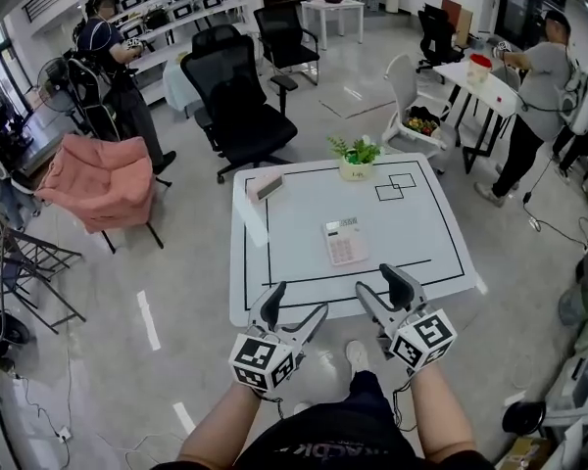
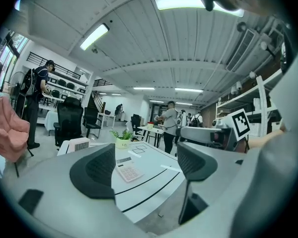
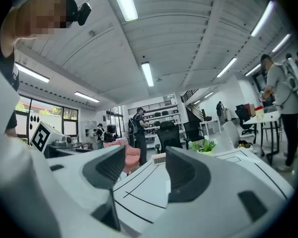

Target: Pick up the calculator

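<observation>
A: Where is the calculator (image 1: 345,241) lying?
B: On the table (image 1: 299,228), its long axis pointing away, just ahead. The right gripper (image 1: 374,278) is sitting nearer than the left gripper (image 1: 301,298). Both are gaping, empty.

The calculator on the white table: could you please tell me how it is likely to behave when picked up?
The calculator looks like a thin, hard slab, so it probably stays stiff and feels light. It lies flat on the smooth table, so it may slide when nudged rather than tip or roll. Its low edges likely leave little to grip.
</observation>
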